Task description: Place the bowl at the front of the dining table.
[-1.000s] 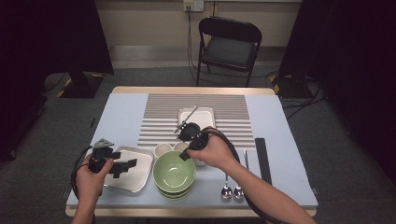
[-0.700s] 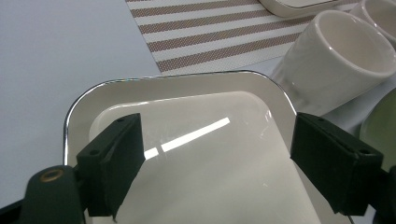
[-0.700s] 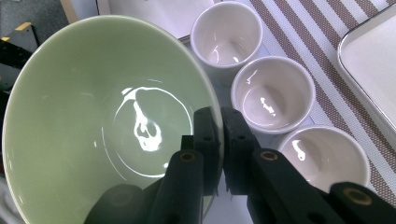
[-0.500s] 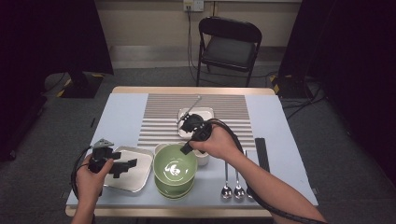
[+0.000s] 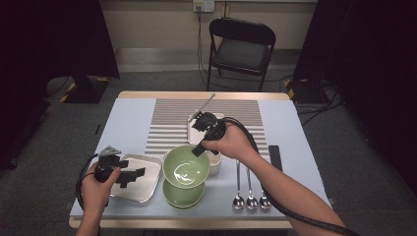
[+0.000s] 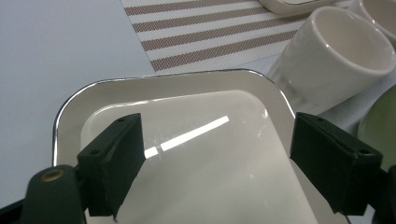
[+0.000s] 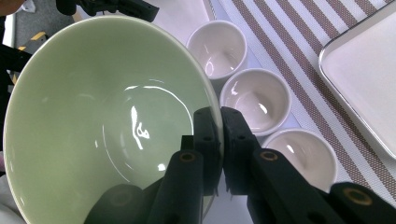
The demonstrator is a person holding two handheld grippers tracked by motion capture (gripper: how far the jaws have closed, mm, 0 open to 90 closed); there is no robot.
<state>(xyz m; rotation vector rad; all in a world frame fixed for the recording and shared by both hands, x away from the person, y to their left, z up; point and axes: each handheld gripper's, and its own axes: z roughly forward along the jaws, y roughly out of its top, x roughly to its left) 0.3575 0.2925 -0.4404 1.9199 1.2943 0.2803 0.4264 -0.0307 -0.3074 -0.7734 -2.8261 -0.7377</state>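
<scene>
My right gripper [image 5: 197, 150] is shut on the near-right rim of a pale green bowl [image 5: 183, 167] and holds it tilted above the remaining green bowls [image 5: 183, 195] at the table's front. In the right gripper view the jaws [image 7: 218, 135] pinch the rim of the bowl [image 7: 93, 116], one inside and one outside. My left gripper [image 5: 132, 176] hovers open over a shiny square tray [image 5: 142, 189] at the front left. In the left gripper view nothing lies between the wide jaws [image 6: 224, 163] above the tray [image 6: 187, 116].
Three white cups [image 7: 256, 100] stand in a row just right of the bowls, one also near the tray [image 6: 331, 60]. Three spoons [image 5: 251, 189] and a black bar [image 5: 274, 155] lie at the front right. A second tray [image 5: 193, 129] rests on the striped placemat [image 5: 167, 123]. A chair [image 5: 241, 49] stands beyond the table.
My right gripper has lifted the top green bowl up off the stack and tilted it. The left gripper has stayed over its tray.
</scene>
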